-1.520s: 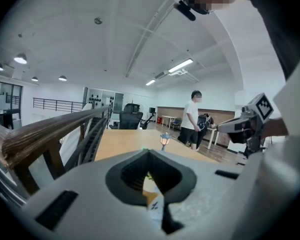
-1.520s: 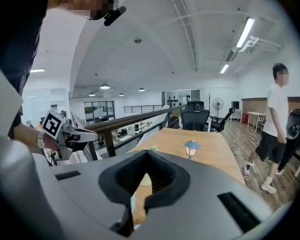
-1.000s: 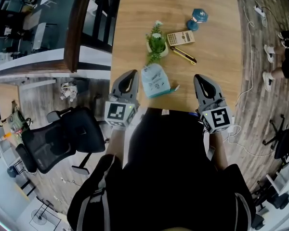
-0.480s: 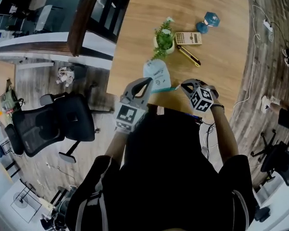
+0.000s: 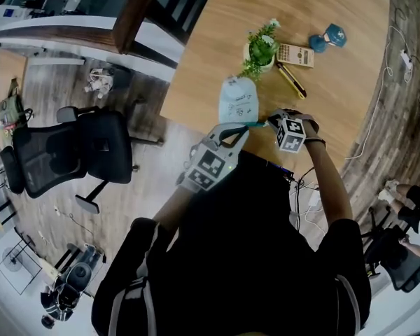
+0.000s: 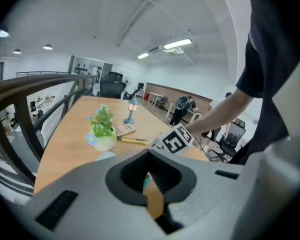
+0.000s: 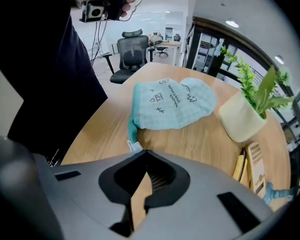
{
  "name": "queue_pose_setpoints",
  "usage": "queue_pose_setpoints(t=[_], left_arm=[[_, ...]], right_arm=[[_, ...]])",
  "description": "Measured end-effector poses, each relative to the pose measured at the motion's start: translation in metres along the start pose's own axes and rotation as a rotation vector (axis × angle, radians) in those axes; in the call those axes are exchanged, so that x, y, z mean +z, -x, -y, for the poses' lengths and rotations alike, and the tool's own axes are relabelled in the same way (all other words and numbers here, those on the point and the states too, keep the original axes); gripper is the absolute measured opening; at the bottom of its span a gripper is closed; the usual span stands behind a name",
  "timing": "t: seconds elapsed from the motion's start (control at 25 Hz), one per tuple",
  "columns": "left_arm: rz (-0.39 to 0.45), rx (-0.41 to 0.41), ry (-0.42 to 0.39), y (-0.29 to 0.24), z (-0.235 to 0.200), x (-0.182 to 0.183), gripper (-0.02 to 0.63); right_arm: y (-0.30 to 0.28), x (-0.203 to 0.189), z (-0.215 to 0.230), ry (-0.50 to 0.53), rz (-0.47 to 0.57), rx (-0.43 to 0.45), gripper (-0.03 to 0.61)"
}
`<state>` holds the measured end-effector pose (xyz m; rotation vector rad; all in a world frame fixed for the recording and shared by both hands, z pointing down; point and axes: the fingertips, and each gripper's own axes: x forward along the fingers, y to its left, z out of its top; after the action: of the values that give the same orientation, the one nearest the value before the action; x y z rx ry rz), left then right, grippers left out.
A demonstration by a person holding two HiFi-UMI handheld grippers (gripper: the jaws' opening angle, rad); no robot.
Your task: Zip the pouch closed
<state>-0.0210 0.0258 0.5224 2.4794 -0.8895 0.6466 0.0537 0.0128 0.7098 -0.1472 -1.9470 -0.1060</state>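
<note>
Bright, even indoor light fills all three views. Long ceiling strip lights (image 6: 177,44) glow white in the left gripper view, slightly blown out. The wooden table (image 5: 329,89) is evenly lit, with only soft, faint shadows beside what stands on it. The person's dark clothing (image 5: 266,257) swallows detail. Both gripper views bend strongly and end in black rounded corners; the left gripper (image 6: 148,170) and right gripper (image 7: 146,155) look soft close to the lens, the left view mildly smeared
</note>
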Motion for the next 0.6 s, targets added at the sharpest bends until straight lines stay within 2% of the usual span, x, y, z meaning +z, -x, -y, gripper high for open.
queue_pose_setpoints(t=[0.08,0.12,0.24,0.32,0.4,0.6], left_arm=[[-0.133,-0.014,-0.059,-0.025,0.012,-0.031,0.0],[-0.201,-0.005,-0.128,-0.039,0.015,-0.047,0.0],[-0.388,-0.012,-0.429,-0.081,0.025,-0.092,0.001],[-0.486,-0.055,-0.562,-0.104,0.031,-0.113,0.012],[-0.539,-0.08,-0.617,-0.119,0.035,-0.123,0.014],[-0.607,-0.057,-0.65,-0.133,0.035,-0.131,0.014]], right_arm=[[-0.004,-0.001,-0.001,0.007,-0.004,-0.003,0.012],[-0.005,-0.002,-0.002,-0.003,0.002,-0.004,0.012],[-0.004,-0.001,0.0,-0.052,0.035,0.001,0.012],[-0.004,0.0,0.001,-0.082,0.049,0.003,0.012],[-0.005,0.0,0.002,-0.096,0.056,-0.001,0.012],[-0.003,-0.001,-0.001,-0.071,0.054,-0.021,0.012]])
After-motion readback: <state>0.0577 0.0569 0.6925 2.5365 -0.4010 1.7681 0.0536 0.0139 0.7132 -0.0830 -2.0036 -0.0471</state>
